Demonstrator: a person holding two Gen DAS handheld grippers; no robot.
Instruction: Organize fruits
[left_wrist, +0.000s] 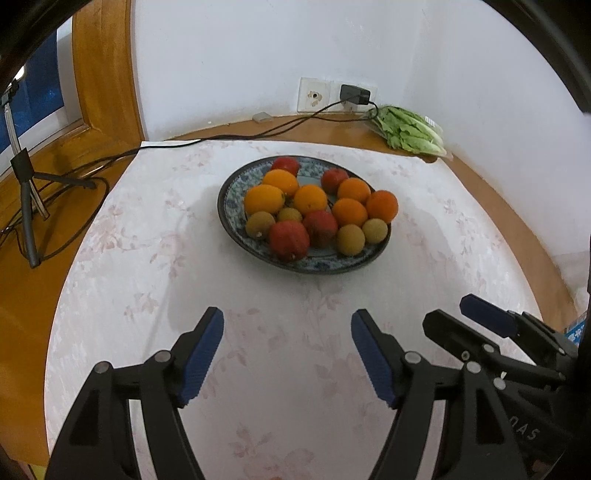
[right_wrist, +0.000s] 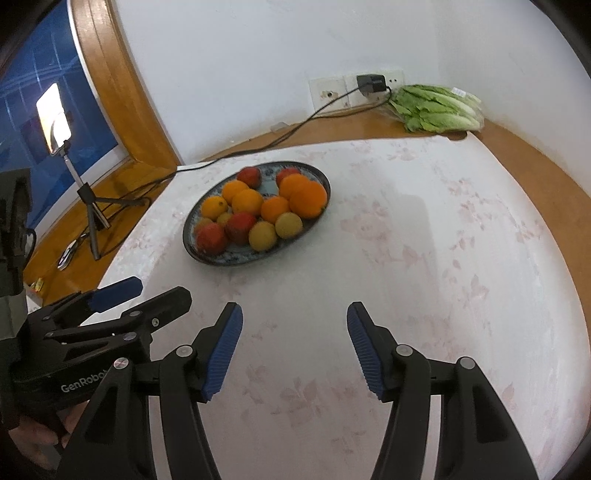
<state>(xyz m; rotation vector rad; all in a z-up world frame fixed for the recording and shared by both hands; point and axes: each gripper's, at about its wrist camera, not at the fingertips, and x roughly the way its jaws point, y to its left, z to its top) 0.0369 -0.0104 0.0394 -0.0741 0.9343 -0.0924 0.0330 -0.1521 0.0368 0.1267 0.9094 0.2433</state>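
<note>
Fruit heaped on patterned plate (left_wrist: 258, 251), nothing loose on tablecloth (left_wrist: 147, 295).
Left gripper (left_wrist: 287, 354) and right gripper (right_wrist: 294, 349) gaping wide, gripping nothing, parked short of plate, clear of fruit.

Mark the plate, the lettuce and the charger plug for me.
plate (left_wrist: 334, 266), left wrist view, near rim
lettuce (right_wrist: 437, 109), right wrist view, middle of the leaves
charger plug (left_wrist: 354, 94), left wrist view, black body at the wall socket
</note>
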